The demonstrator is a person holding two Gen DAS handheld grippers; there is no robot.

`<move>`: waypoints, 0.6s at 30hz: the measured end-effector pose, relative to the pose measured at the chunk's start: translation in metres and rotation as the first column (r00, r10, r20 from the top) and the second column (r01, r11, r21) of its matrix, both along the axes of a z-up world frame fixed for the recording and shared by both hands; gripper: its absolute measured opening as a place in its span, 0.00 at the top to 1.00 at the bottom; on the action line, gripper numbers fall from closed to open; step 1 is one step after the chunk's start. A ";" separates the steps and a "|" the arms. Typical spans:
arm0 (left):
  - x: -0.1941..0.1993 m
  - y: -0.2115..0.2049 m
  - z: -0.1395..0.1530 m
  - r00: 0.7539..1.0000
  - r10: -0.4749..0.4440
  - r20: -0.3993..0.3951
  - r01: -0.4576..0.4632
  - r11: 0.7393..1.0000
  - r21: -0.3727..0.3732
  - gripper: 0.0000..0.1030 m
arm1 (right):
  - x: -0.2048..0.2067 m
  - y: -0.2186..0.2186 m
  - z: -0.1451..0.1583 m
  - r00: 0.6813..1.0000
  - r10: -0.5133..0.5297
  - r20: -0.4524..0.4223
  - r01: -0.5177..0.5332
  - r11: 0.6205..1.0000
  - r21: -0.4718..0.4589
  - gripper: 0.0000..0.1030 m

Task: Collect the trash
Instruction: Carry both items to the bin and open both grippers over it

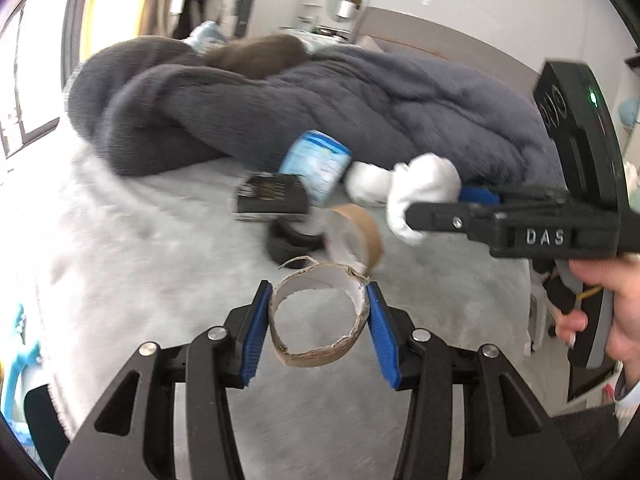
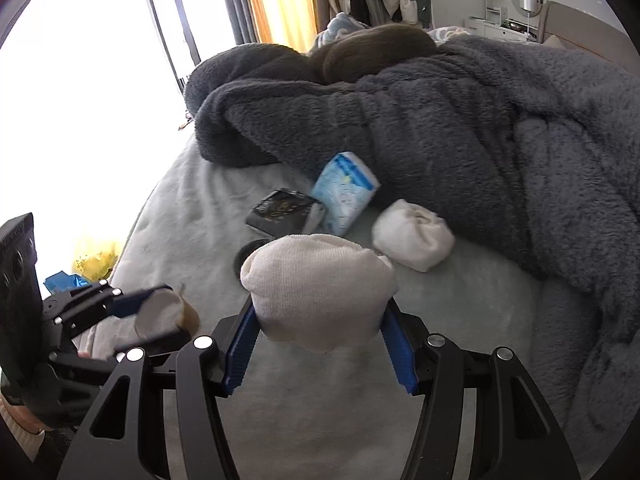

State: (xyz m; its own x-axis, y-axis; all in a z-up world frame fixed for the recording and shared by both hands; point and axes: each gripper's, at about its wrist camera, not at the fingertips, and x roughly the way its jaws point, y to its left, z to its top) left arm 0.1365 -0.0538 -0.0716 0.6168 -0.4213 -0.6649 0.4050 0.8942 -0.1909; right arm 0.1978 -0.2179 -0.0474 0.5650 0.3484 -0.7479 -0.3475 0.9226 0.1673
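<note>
A torn cardboard tube (image 1: 316, 320) sits squeezed between the blue pads of my left gripper (image 1: 318, 322), lifted just above the pale bedcover (image 1: 140, 248). A second cardboard tube (image 1: 356, 236) lies on the cover right behind it. My right gripper (image 2: 320, 316) is shut on a rolled white sock (image 2: 316, 276), also raised off the bed. In the right wrist view the left gripper (image 2: 154, 318) shows at the lower left with its tube (image 2: 158, 314). In the left wrist view the right gripper (image 1: 444, 202) comes in from the right with the sock (image 1: 424, 188).
On the cover lie a blue tissue pack (image 2: 346, 192), a black packet (image 2: 284, 208), a black round lid (image 1: 292, 242) and another rolled white sock (image 2: 412, 240). A heaped grey fleece blanket (image 2: 440, 120) fills the far side. A yellow bag (image 2: 94, 260) lies beyond the bed's left edge.
</note>
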 end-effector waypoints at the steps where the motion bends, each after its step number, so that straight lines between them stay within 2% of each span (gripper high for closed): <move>1: 0.001 0.004 0.003 1.000 0.016 0.002 -0.016 1.000 0.000 0.52 | -0.001 0.004 0.001 1.000 0.003 0.003 -0.003 1.000 0.003 0.43; 5: -0.004 0.029 0.010 0.997 0.073 -0.006 -0.073 0.997 -0.012 0.52 | -0.007 0.022 0.003 1.000 0.024 0.018 -0.024 1.000 0.010 0.43; 10: -0.016 0.052 0.014 0.991 0.132 0.009 -0.132 0.991 0.019 0.52 | -0.016 0.047 0.002 0.998 0.048 0.038 -0.049 0.999 0.020 0.43; 18: -0.027 0.099 0.014 0.967 0.253 0.022 -0.253 0.966 0.057 0.52 | -0.027 0.080 0.003 0.994 0.094 0.056 -0.096 0.995 0.021 0.43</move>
